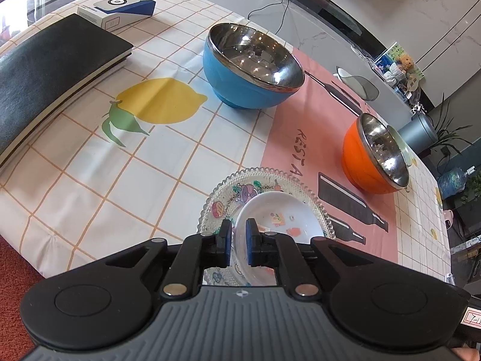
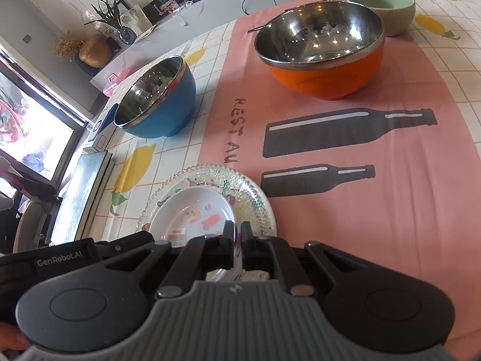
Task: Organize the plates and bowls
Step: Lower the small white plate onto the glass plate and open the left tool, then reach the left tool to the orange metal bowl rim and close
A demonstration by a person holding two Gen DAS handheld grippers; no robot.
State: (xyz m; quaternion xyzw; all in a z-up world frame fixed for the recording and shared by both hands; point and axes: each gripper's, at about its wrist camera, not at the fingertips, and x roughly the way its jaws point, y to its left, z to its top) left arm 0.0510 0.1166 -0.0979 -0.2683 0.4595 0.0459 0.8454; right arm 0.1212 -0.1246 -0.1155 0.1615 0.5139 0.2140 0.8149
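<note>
A small white dish (image 1: 279,219) (image 2: 195,207) with printed pictures lies inside a beaded glass plate (image 1: 228,192) (image 2: 252,192) on the tablecloth. My left gripper (image 1: 238,240) straddles the dish's near rim; its blue pads (image 1: 252,240) stand a little apart and do not press on it. My right gripper (image 2: 237,237) is at the glass plate's near right rim, its jaws almost together with the rim in the narrow slit. A blue steel-lined bowl (image 1: 240,90) (image 2: 168,114) and an orange one (image 1: 357,162) (image 2: 324,78) stand farther back, upright.
A pale green bowl (image 2: 384,12) sits behind the orange one. A black book (image 1: 51,69) and a white and blue box (image 1: 120,12) lie at the far left. The table's near-left edge drops to a red carpet (image 1: 12,270).
</note>
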